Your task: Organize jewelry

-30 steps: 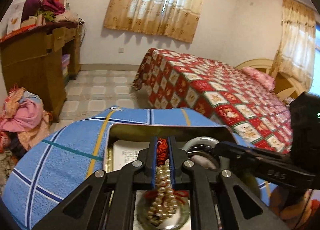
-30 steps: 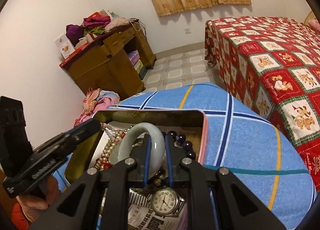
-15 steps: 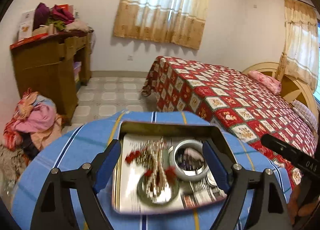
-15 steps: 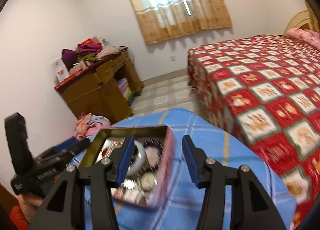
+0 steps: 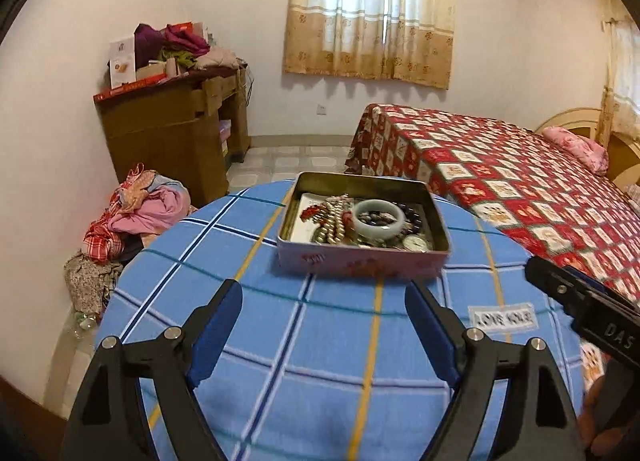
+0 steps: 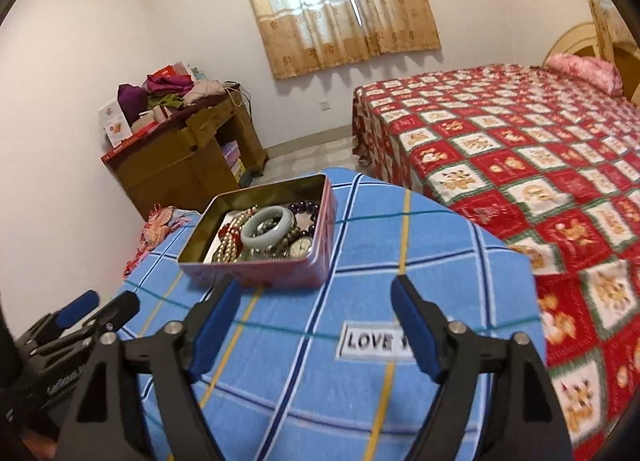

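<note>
Tin (image 5: 362,261) w/ the jewelry sits mid-frame in the left wrist view, on the blue plaid cloth (image 5: 320,361); in the right wrist view it's left of centre. Inside: pale green bangle (image 5: 378,217) on top of the pile, pearl strand (image 5: 334,221) w/ red bits to its left, dark beads (image 6: 306,207) along the far side, watch (image 6: 301,248) at the lower right corner. All piled, overlapping.

Left gripper (image 5: 324,325): jaws wide, nothing between them, low in frame, well short of the tin. Right gripper (image 6: 316,321): jaws opening, nothing between them either; its left finger (image 6: 216,321) sits just in front of the tin's near wall, can't tell if touching.

Risks, imo:
- Strands look tangled, so pulling one likely drags others out.
- Bangle is smooth and rounded; a pinch on the rim could slip or pop it out.
- Tin prob light and the cloth soft, so a nudge from a finger may shove or tip it, esp. near the far edge.
- Two grippers close together at lower frame may knock each other going in.
</note>
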`<state>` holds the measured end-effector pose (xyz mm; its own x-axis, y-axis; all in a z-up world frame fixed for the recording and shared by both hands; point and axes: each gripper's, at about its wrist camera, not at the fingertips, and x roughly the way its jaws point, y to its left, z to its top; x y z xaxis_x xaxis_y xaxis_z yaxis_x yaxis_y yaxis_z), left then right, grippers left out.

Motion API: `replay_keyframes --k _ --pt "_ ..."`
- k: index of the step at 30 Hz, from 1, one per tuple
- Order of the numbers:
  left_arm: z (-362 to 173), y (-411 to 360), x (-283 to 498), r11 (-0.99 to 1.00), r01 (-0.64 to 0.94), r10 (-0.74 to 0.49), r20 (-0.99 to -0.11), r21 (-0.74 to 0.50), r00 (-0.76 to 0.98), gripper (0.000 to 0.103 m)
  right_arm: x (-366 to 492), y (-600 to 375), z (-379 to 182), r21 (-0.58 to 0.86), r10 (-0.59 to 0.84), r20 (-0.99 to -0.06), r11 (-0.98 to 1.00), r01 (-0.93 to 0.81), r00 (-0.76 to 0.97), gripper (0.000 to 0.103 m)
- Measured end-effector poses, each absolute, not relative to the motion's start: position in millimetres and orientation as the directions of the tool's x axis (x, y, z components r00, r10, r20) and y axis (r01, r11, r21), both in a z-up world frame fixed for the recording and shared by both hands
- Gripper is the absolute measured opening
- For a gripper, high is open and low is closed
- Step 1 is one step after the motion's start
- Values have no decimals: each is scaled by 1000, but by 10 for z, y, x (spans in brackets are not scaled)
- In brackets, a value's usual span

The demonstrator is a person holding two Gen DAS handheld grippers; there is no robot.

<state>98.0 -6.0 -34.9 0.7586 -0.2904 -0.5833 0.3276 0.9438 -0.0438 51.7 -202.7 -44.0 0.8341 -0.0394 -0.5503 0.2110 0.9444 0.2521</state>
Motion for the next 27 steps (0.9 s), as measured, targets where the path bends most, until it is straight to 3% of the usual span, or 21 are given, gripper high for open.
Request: replay_keyframes --k 16,27 --pt "-322 -42 292 969 245 -179 -582 37 793 84 -81 -1842 -210 202 -100 -517 951 234 850 100" --pt "32 -6 24 977 194 -129 -471 92 873 84 -319 -1693 159 148 -169 -417 957 249 893 103"
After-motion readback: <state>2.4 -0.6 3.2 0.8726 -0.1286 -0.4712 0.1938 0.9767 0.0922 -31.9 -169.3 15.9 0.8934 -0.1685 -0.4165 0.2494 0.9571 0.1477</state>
